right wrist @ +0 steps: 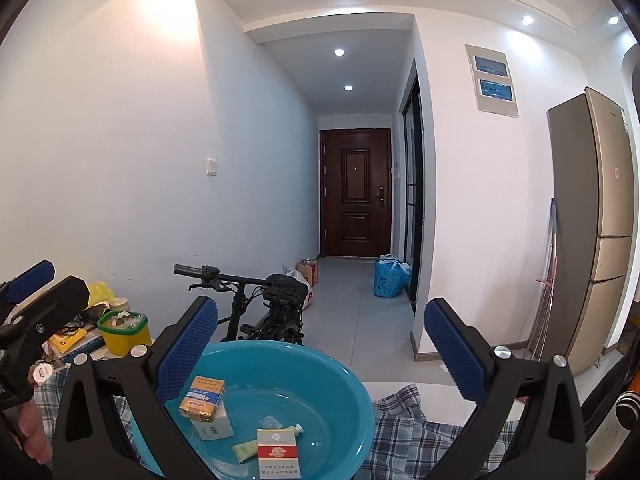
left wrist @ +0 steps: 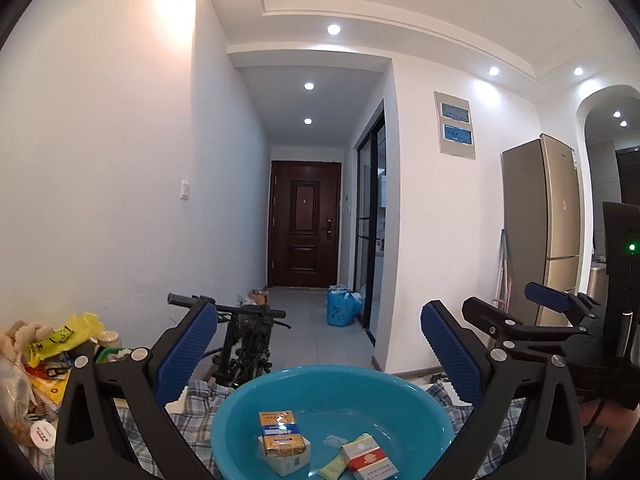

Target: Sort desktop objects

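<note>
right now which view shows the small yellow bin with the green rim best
The right wrist view: the small yellow bin with the green rim stands whole and unobstructed beside the round blue plastic basin. In the left wrist view only a sliver of green rim peeks out behind the gripper.

White walls run down a hallway to a dark brown door (right wrist: 355, 192). Ceiling spotlights (right wrist: 339, 52) shine above it. The floor (right wrist: 352, 312) before the door is grey tile. A black bicycle (right wrist: 264, 308) stands left of the door; a gold fridge (right wrist: 592, 224) stands far right.
</note>
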`<state>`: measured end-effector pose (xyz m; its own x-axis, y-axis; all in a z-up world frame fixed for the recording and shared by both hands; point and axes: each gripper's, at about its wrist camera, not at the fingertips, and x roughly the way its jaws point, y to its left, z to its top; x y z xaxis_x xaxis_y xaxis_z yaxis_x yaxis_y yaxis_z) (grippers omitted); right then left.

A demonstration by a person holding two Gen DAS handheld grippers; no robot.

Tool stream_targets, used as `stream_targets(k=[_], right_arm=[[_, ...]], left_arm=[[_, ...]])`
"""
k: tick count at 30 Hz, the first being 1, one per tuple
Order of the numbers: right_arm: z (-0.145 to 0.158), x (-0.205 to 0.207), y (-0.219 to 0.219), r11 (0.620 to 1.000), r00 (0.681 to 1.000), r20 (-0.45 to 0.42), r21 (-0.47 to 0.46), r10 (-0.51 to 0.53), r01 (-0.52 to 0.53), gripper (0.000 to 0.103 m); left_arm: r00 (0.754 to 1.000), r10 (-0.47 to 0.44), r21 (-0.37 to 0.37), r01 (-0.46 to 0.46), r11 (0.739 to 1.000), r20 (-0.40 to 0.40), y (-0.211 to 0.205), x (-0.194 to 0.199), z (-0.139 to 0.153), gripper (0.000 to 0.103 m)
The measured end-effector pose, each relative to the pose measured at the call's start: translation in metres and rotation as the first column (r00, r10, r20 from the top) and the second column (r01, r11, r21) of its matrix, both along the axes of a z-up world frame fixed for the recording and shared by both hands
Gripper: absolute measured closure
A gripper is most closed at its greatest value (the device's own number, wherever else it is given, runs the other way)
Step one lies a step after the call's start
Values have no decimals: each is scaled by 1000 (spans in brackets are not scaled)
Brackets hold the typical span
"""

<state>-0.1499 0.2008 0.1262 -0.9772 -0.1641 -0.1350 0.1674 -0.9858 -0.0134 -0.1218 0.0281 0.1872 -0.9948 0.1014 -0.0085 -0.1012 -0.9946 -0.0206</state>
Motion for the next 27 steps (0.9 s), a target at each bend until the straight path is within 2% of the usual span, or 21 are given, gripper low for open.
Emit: stream_targets(k=[2, 4, 6, 9, 12, 17, 19, 23, 27], right_arm=[[2, 3, 0, 1000, 1000, -13, -1, -2, 2, 0], [5, 6, -1, 1000, 1000, -15, -5, 8, -8, 0], [9, 12, -1, 1000, 1000, -11, -9, 13, -13, 0], [19, 36, -5, 999, 996, -77, -14, 52, -53, 0], [24, 52, -13, 999, 992, -112, 17, 54, -52, 0], [28, 64, -13, 986, 985, -79, -51, 155, -159, 0], [26, 68, -15, 990, 987, -80, -27, 138, -141, 0], [24, 67, -17, 996, 996, -29, 29, 85, -84, 0], [28, 89, -15, 995, 996, -38, 63, 75, -72, 0]], left_arm=[[999, 28, -50, -29, 998, -17, 4, 5, 1, 0], [999, 49, -61, -50, 997, -16, 3, 8, 1, 0], [999, 51, -35, -51, 998, 9, -4, 11, 0, 0], [999, 27, 21, -28, 999, 23, -16, 23, 3, 0], [1000, 27, 31, -27, 999, 15, -20, 35, 7, 0], [999, 35, -4, -35, 999, 13, -20, 49, 17, 0], [999, 34, -2, -34, 999, 3, -22, 55, 22, 0], [1000, 19, 25, -19, 1000, -23, -27, 70, 27, 0], [999, 39, 1, -39, 999, -38, -24, 80, 28, 0]])
